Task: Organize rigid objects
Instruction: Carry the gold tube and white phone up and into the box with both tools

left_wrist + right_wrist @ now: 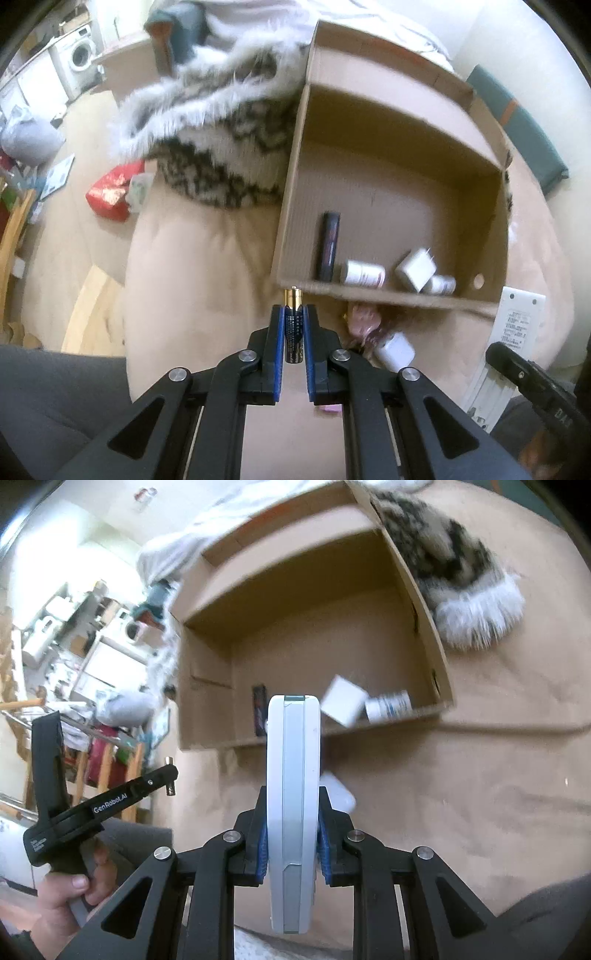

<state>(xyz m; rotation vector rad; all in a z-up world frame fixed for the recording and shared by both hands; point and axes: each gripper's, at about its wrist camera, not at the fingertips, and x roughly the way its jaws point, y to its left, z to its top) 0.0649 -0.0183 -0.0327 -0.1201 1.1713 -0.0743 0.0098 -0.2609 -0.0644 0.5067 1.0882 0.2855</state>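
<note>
A black-and-gold battery (293, 325), seen only from the left wrist, stood clamped in the left gripper (293, 314) just short of the cardboard box (388, 177). The right gripper (293, 830) squeezed a smooth white remote control (293, 805) edge-on, pointed at the box; a bare hand (62, 901) grasped the other tool's handle.

remote (293, 812): lower end cut off behind the right gripper's frame; face turned away, only its edge shows.
white adapter (394, 349): partly hidden behind the left gripper's arm.
pink item (364, 319): blurred, under the box (388, 295) front wall, kind cannot be told.
bottle labels (362, 274): print too small to read.
fur throw (476, 616): smeared by blur.
</note>
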